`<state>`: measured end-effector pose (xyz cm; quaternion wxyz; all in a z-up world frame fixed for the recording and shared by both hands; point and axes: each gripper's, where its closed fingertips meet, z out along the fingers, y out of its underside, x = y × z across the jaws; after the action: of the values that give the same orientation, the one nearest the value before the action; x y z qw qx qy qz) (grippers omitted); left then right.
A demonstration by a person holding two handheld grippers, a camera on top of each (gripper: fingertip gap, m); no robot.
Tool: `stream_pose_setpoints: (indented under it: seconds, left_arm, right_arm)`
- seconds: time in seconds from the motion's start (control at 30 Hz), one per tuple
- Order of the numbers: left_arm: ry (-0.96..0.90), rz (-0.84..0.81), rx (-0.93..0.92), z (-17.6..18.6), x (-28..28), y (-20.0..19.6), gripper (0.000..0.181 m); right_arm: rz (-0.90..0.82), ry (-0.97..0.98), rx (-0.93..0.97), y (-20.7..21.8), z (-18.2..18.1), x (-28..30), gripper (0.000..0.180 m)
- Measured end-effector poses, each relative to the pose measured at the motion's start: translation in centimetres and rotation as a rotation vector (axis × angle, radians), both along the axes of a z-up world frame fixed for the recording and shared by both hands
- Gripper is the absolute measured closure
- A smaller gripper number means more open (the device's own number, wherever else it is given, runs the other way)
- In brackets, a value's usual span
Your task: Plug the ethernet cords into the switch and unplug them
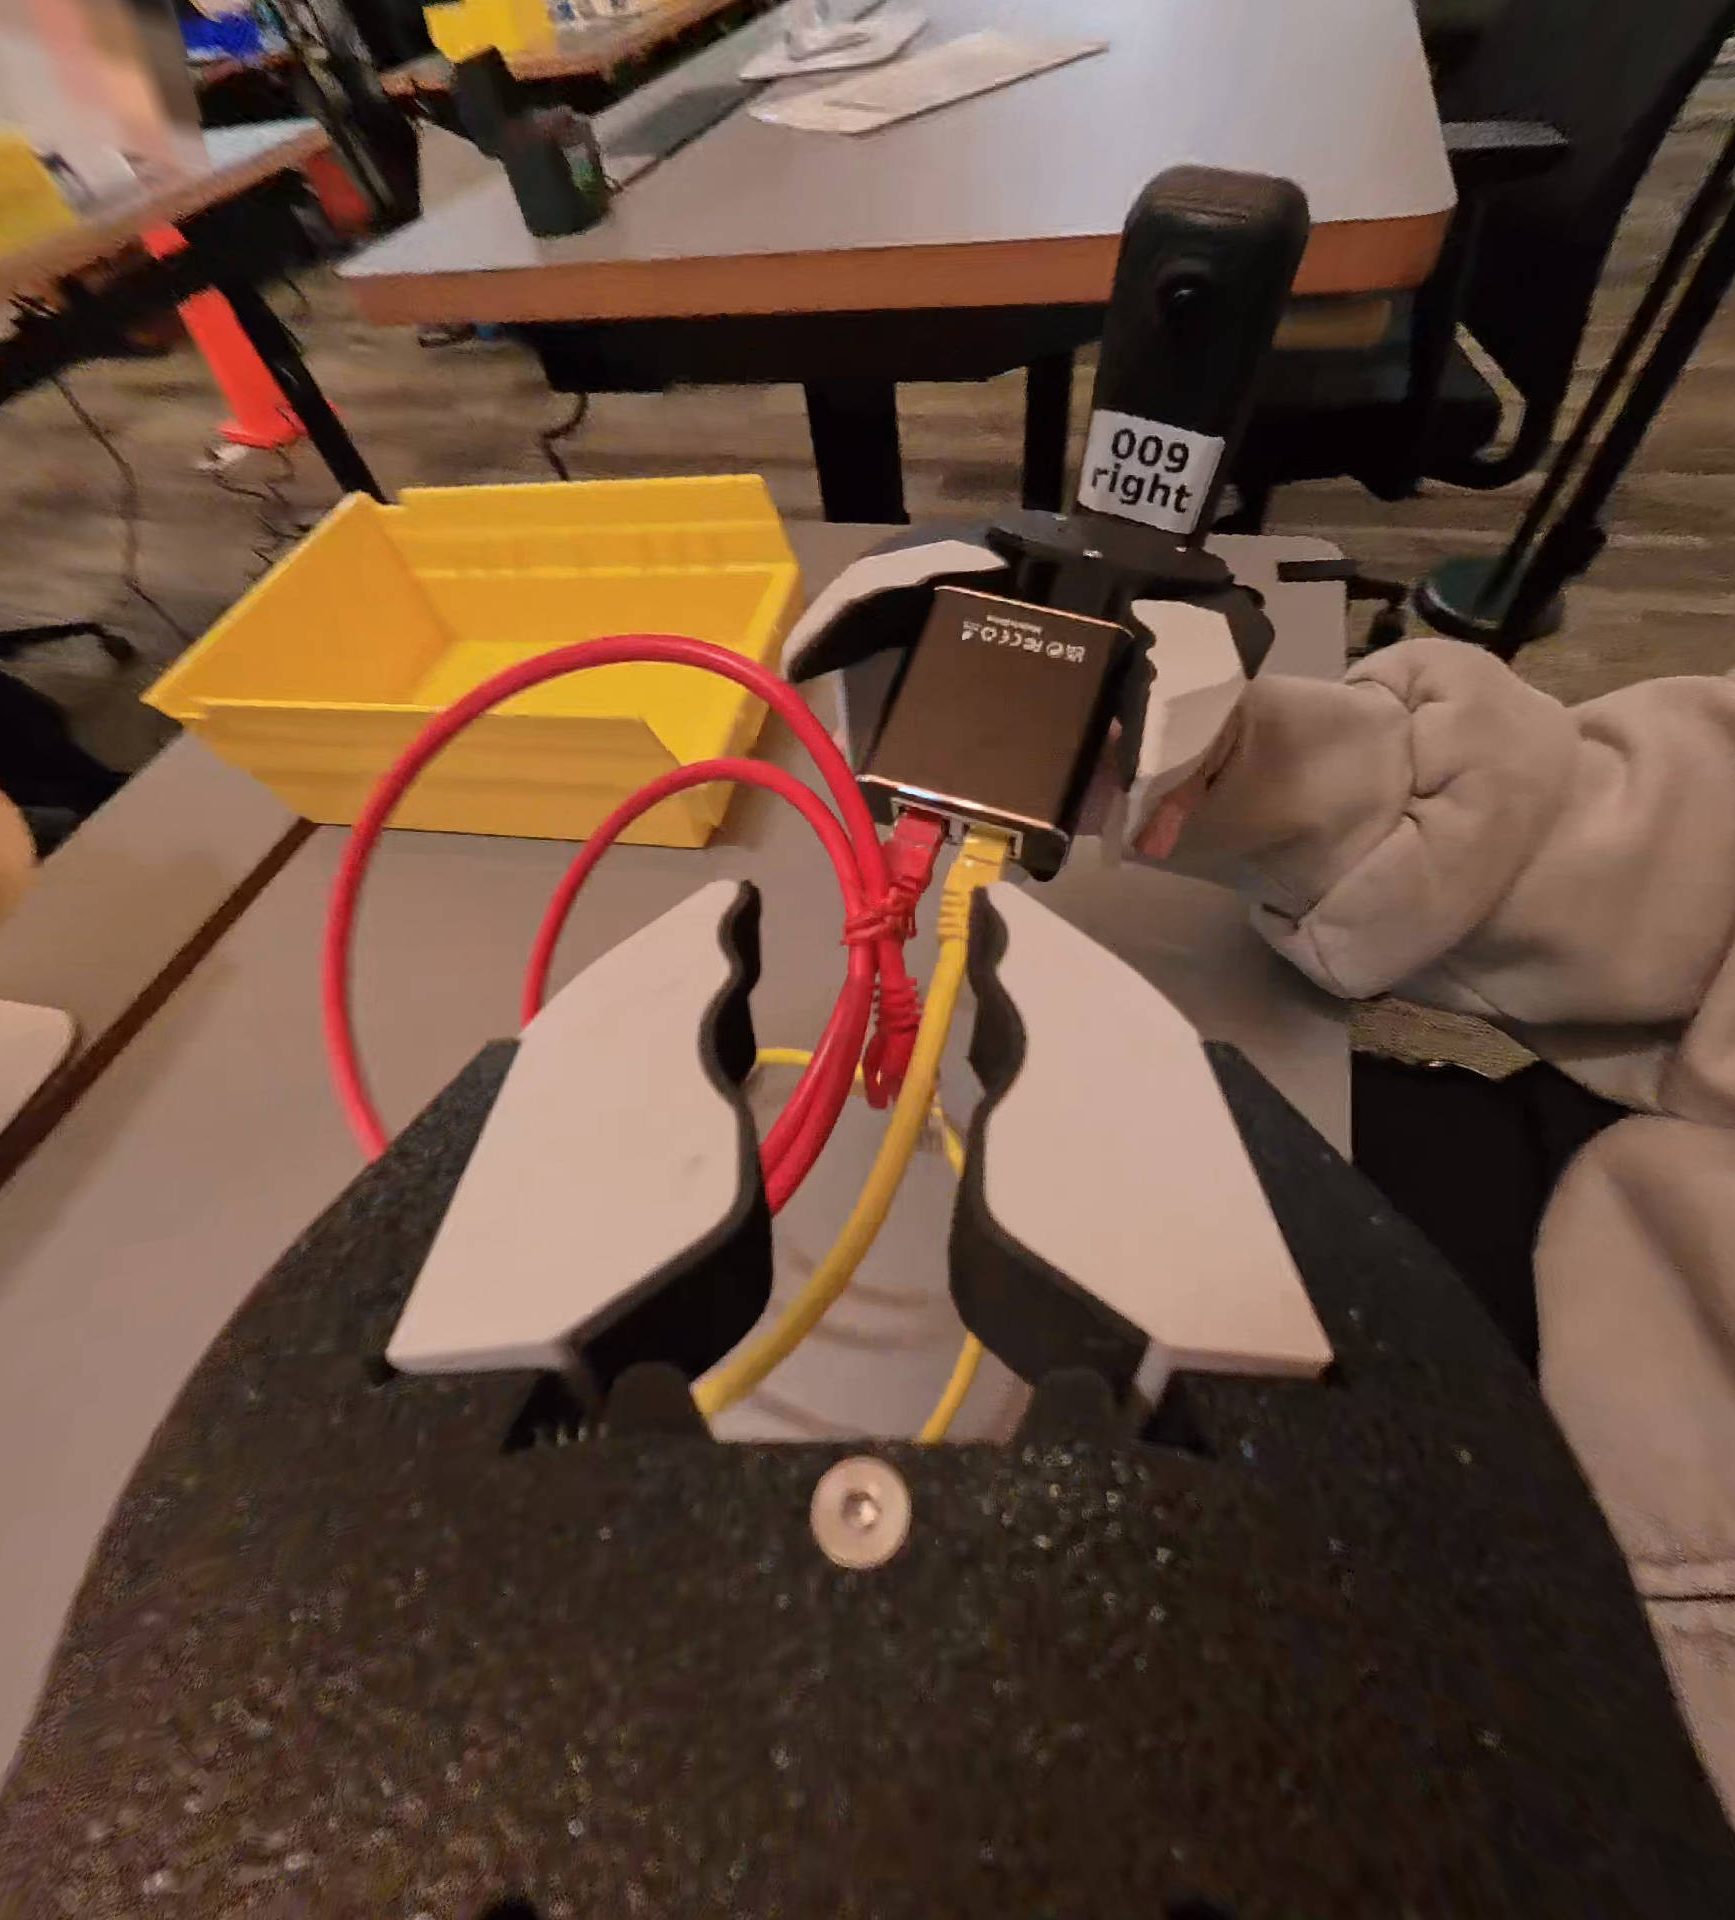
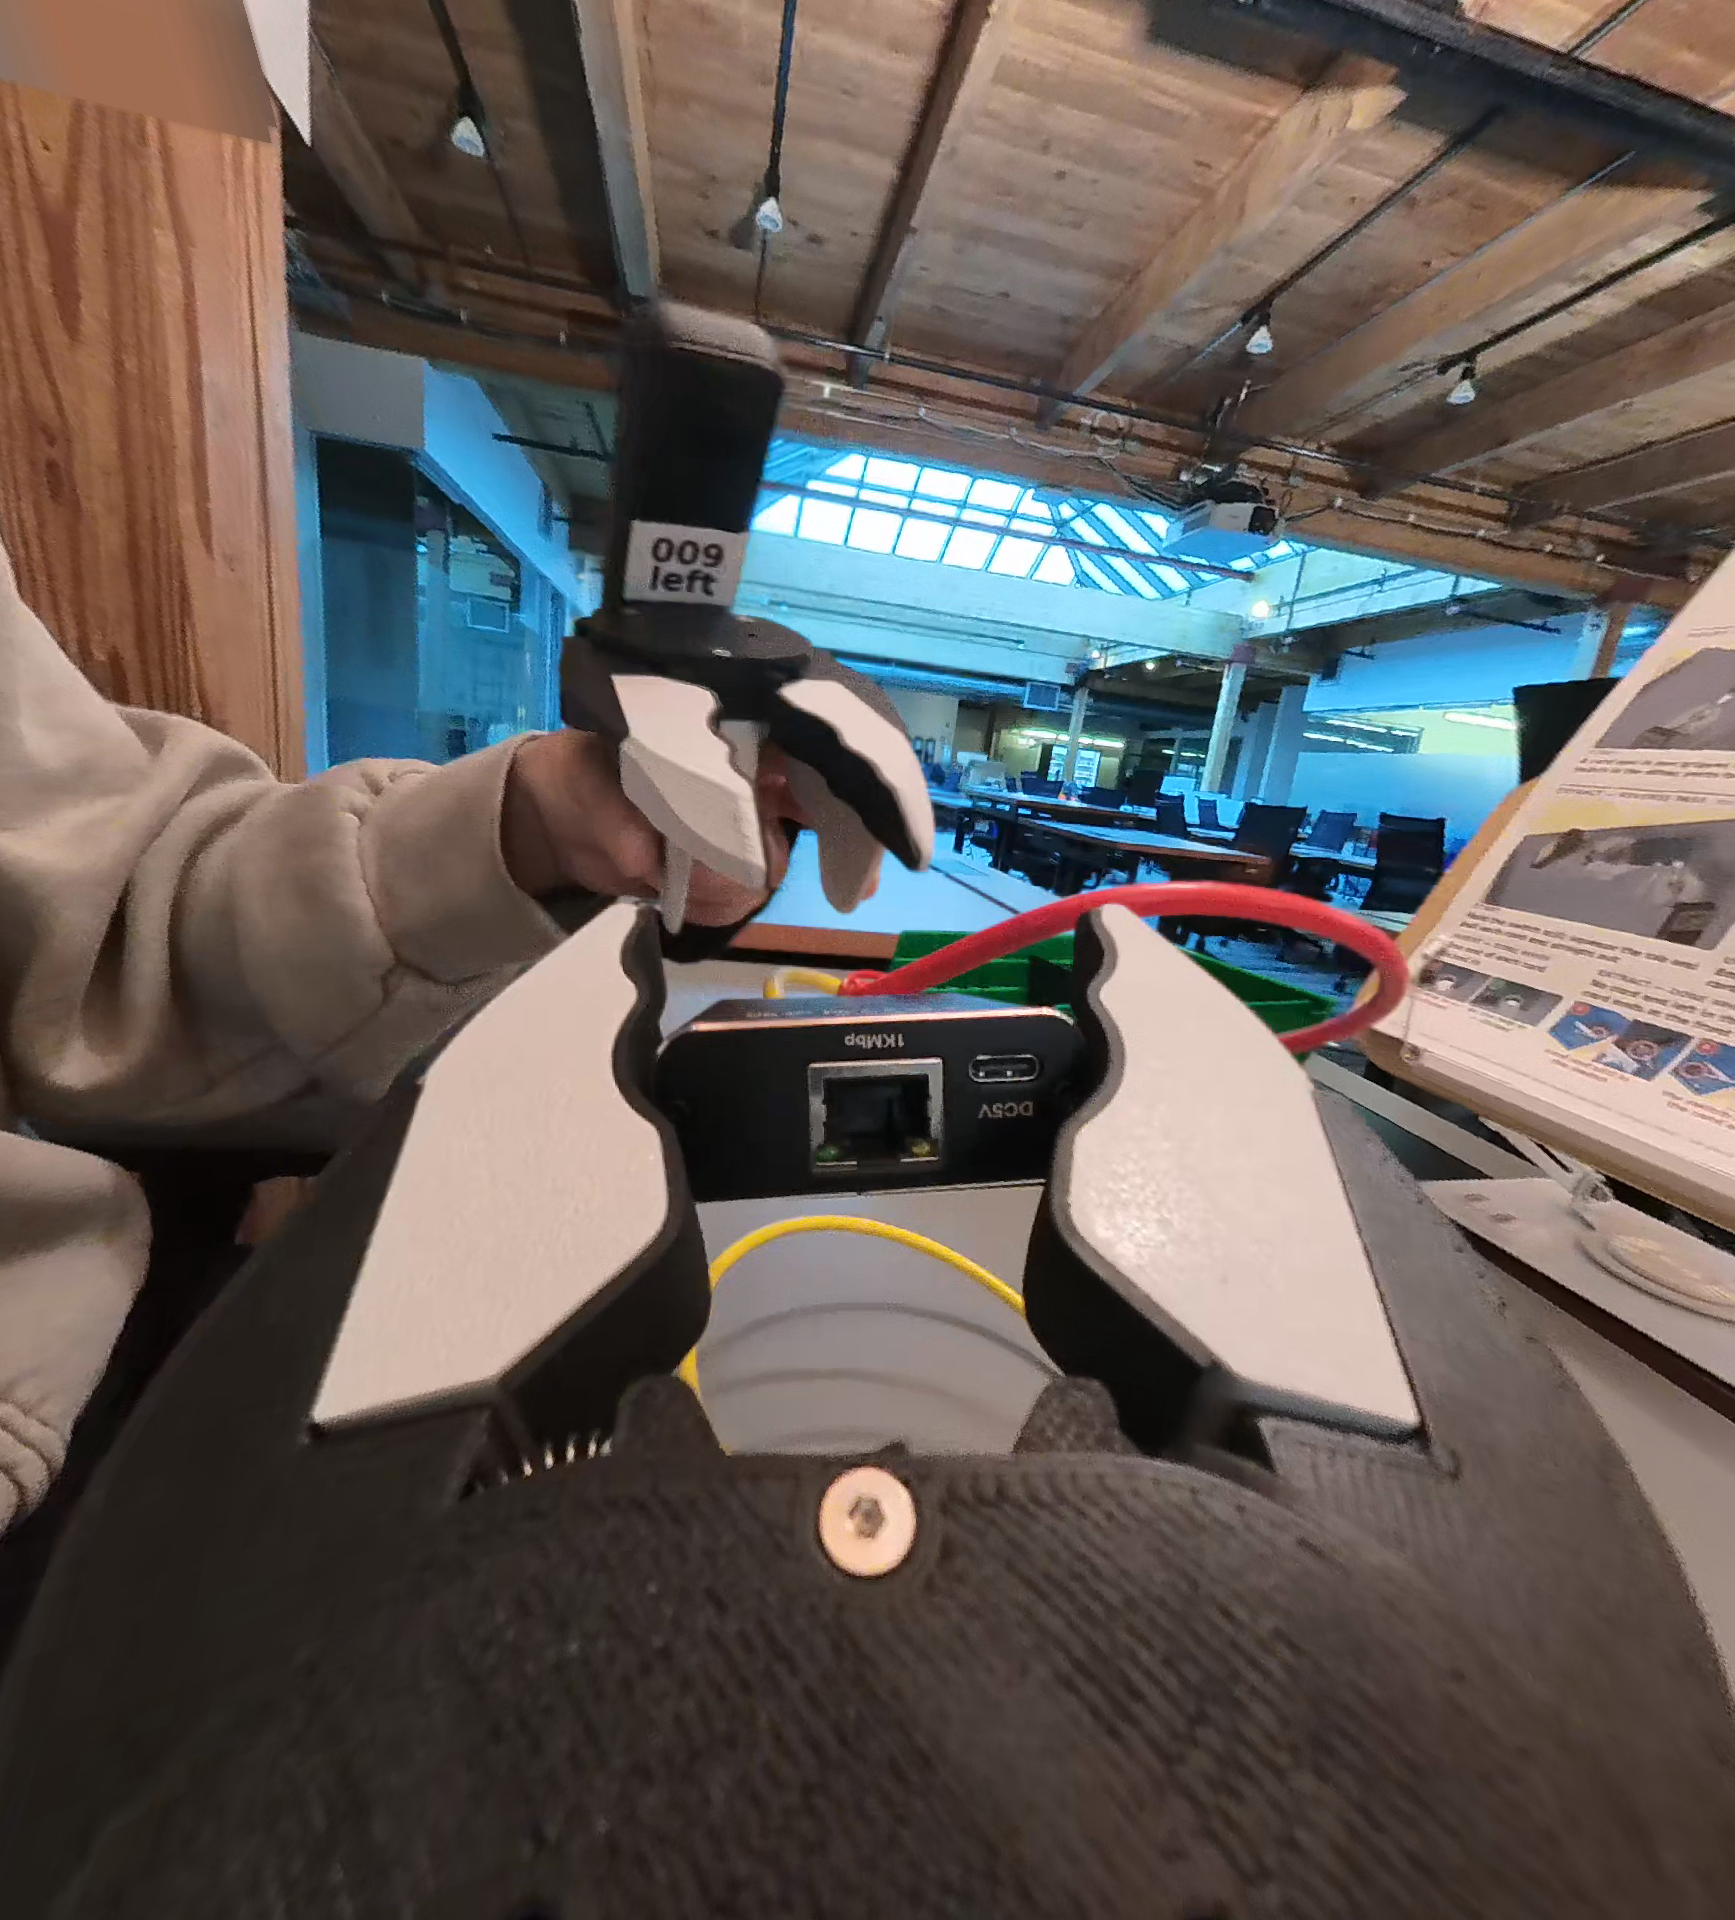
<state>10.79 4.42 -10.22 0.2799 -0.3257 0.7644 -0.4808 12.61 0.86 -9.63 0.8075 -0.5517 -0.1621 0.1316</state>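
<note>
Over the grey table (image 1: 167,1195) our right gripper (image 2: 868,1039) clamps the light, rigid switch (image 1: 988,717); left gripper (image 1: 868,935) released beside its limp yellow cord (image 1: 930,1049), best pinched at the plug

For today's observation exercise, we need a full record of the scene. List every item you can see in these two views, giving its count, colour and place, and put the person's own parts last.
switch: one, black, held off the table in the right gripper
red cord: one, red, looped and tied, plugged into the switch's left port
yellow cord: one, yellow, plugged in beside the red one, running back between the left gripper's fingers
bin: one, yellow, on the table behind the cords
table: one, grey, under everything
instruction board: one, pale, propped at the right
green bin: one, green, behind the switch
orange cone: one, on the floor, far left
left gripper: open, at the plugs
right gripper: shut on the switch
sleeve: beige, behind the right gripper
</note>
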Motion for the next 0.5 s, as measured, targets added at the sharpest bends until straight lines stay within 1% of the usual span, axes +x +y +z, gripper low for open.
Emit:
stream_pose_setpoints:
  seconds: [0.07,0.1,0.2,0.27,0.3,0.37,0.43,0.5]
  left_arm:
    - [0.011,0.019,-0.001,-0.1,-0.4,0.4,0.129]
    - [0.057,0.022,-0.010,-0.7,-0.6,0.4,0.125]
    - [0.205,-0.009,0.012,-3.5,-1.0,-0.2,0.122]
    - [0.192,0.032,0.102,-4.7,-0.3,0.1,0.122]
    - [0.175,0.030,0.144,-5.1,0.0,-0.1,0.123]
    - [0.152,0.018,0.170,-5.3,0.4,-0.7,0.128]
    - [0.195,-0.049,0.160,-6.0,0.1,-1.8,0.143]
    - [0.233,-0.090,0.152,-6.9,0.2,-2.4,0.146]
  right_arm:
    - [-0.020,0.017,0.013,-0.3,0.1,0.6,0.103]
    - [-0.023,0.015,0.018,-0.3,0.1,0.7,0.103]
    - [-0.014,-0.003,0.025,-0.1,0.5,0.0,0.103]
    - [0.002,-0.026,0.014,0.3,0.4,-0.9,0.103]
    - [0.006,-0.042,0.002,0.6,0.4,-1.3,0.103]
    - [0.020,-0.084,-0.020,1.0,0.2,-2.3,0.103]
    - [0.035,-0.102,-0.017,1.2,0.5,-3.1,0.103]
    - [0.043,-0.120,-0.031,1.4,0.5,-3.7,0.104]
